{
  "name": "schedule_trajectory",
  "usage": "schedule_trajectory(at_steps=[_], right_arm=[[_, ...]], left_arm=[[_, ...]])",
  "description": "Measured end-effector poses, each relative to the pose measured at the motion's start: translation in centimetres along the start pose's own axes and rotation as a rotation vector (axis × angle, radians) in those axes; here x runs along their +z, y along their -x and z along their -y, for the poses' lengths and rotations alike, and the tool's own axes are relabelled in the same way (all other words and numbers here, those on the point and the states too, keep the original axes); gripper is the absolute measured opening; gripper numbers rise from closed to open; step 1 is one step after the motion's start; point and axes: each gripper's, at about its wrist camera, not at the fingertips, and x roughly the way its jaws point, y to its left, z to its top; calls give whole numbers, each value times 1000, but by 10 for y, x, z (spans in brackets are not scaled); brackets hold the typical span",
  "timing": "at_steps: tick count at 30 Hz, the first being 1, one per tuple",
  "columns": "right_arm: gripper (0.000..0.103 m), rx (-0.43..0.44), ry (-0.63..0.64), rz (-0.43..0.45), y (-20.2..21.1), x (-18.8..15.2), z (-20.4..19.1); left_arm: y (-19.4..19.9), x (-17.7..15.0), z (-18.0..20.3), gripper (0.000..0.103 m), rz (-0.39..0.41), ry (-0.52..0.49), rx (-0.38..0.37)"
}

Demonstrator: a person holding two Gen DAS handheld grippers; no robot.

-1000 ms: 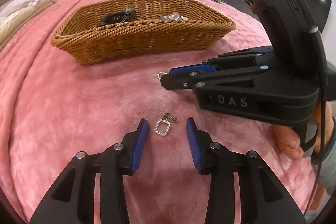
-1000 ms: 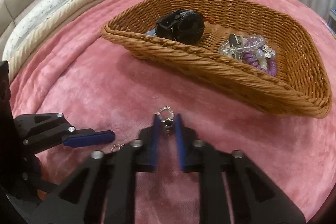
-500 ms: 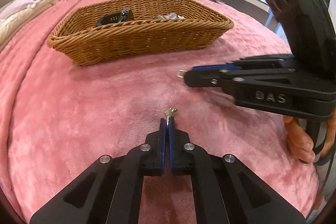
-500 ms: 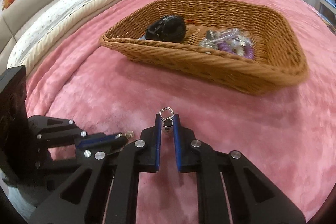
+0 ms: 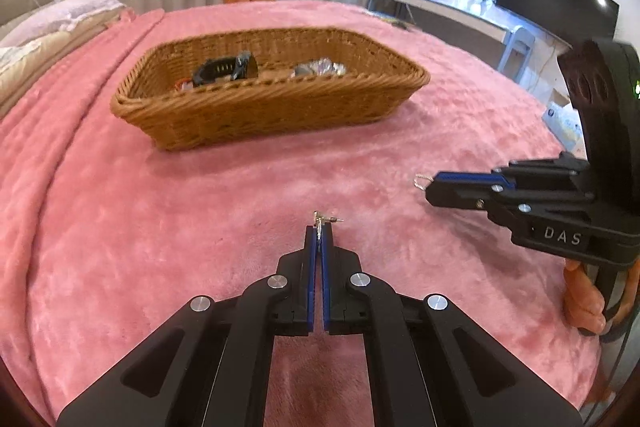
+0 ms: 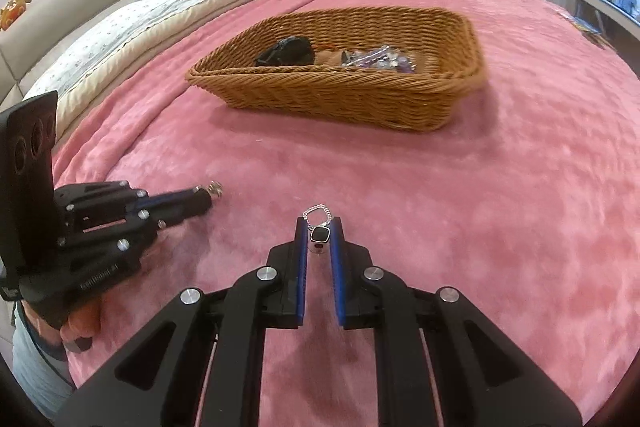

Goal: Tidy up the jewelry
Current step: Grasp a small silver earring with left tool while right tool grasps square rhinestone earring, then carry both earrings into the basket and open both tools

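The wicker basket (image 5: 256,115) sat out on the pink bed blanket (image 5: 160,227), well ahead of both my tongs, and it already had stuff in it: a black watch (image 5: 224,69) toward its left side from the left camera, and a jumble of purple and clear beaded bracelets (image 6: 380,59) beside it toward the other end. There was also a bit of something red-orange tucked near the watch, too small for me to make out. My left tongs (image 5: 319,233) were clenched on a small earring (image 5: 322,219), its gold-ish post poking out past the tips, held just above the blanket. My right tongs (image 6: 318,239) were nearly closed on the other earring (image 6: 320,233), a dark square stone with a sparkly silver loop sticking up past the tips; the blue pads sat against the sides of the stone. Both earrings were in the tongs, not in the basket, and both were well short of it. As for writing, the side of the right tongs' body read "DAS" (image 5: 562,237) in the left camera. The left one had a printed word too, seen from the right camera, but it was too blurry for me to read.
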Motion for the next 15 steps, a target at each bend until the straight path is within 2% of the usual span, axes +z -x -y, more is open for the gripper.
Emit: schedule_trajectory(at_steps=[4, 9, 15], right_arm=[[9, -28, -1, 19, 14, -7, 1], [9, -46, -25, 16, 23, -15, 9], [9, -62, -25, 47, 44, -7, 8]], left_arm=[[14, 1, -1, 0, 50, 9, -36], [19, -3, -8, 0, 42, 57, -88], [39, 3, -6, 0, 113, 58, -88]])
